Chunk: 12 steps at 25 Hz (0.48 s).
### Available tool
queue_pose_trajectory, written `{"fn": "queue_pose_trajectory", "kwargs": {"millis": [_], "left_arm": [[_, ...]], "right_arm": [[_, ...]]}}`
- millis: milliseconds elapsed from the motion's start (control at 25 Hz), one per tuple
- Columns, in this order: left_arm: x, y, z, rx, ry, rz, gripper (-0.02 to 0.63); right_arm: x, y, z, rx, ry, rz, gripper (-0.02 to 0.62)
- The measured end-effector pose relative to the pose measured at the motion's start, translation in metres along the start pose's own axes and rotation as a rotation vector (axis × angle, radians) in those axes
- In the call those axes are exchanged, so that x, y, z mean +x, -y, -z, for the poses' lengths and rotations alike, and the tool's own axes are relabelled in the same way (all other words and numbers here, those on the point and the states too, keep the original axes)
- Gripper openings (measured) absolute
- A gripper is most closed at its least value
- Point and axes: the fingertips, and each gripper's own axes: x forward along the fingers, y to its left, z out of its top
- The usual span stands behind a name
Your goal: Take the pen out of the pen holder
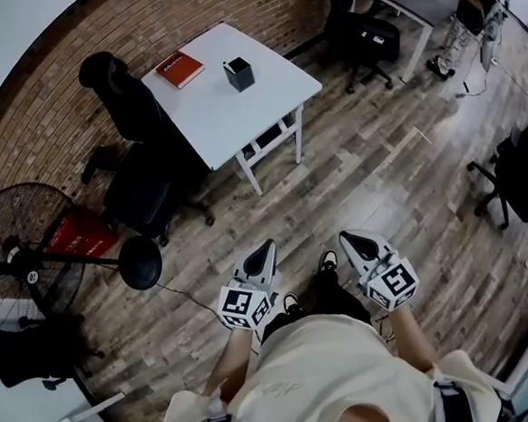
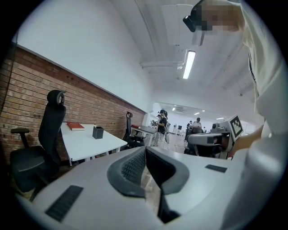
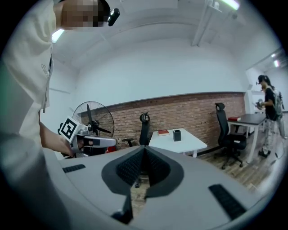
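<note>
**Both tools shut and empty, pen holder well out of reach**

The left tool point(image 1: 264, 251) and the right tool point(image 1: 353, 240) are held low in front of the person, each with its jaws pressed together and nothing between them. The small black square pen holder point(image 1: 239, 73) is seen upright on the white rectangular counter point(image 1: 273, 100), well apart from both tools and near a red hardback book point(image 1: 180, 68). What is in the holder is too small to be made out; the pen is presumed to be inside. Trouble may be expected on arrival. Jaws left closed would butt the light holder and could topple it. A pen pulled at a slant would drag the holder along unless it is steadied by the other tool. The black high-backed office chair point(image 1: 134, 116) beside the counter could be bumped on the way in
</note>
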Motion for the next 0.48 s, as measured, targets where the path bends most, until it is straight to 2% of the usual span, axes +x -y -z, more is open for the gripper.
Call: {"fn": "queue_pose_trajectory", "kwargs": {"millis": [280, 480], "left_arm": [[0.088, -0.011, -0.034, 0.068, -0.015, -0.037, 0.018], [0.142, -0.005, -0.065, 0.082, 0.022, -0.065, 0.018]], "right_arm": [[0.04, 0.091, -0.017, 0.008, 0.055, -0.062, 0.008], [0.057, 0.145, -0.026, -0.004, 0.061, -0.095, 0.008]]}}
